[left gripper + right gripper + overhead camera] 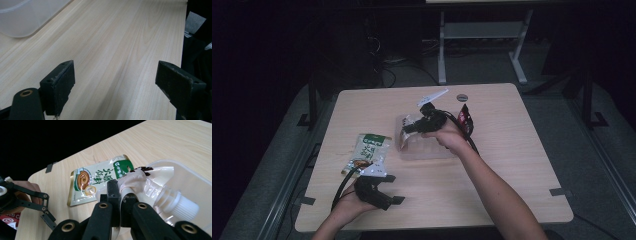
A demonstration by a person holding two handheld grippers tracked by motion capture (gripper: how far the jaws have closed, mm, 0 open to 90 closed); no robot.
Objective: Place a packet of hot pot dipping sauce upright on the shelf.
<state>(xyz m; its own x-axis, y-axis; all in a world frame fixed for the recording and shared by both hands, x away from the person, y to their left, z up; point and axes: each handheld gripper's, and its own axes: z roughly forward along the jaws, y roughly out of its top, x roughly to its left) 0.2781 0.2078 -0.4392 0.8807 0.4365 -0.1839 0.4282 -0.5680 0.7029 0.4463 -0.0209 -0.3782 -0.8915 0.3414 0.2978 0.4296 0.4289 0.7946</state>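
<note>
Item: spouted pouch (150, 183), soft, light, slippery film; our right gripper (121, 202) clamps its flat edge over the clear tray (197, 182), probably best there. Left gripper (115, 82) gapes, empty.

Table (512, 150): green packet (368, 152), clear tray (427, 150).

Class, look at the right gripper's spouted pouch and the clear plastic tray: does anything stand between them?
Nothing visible does. The right gripper is shut on the pale spouted pouch with a white cap, which hangs directly over the clear plastic tray; the green sachet lies apart on the table.
</note>
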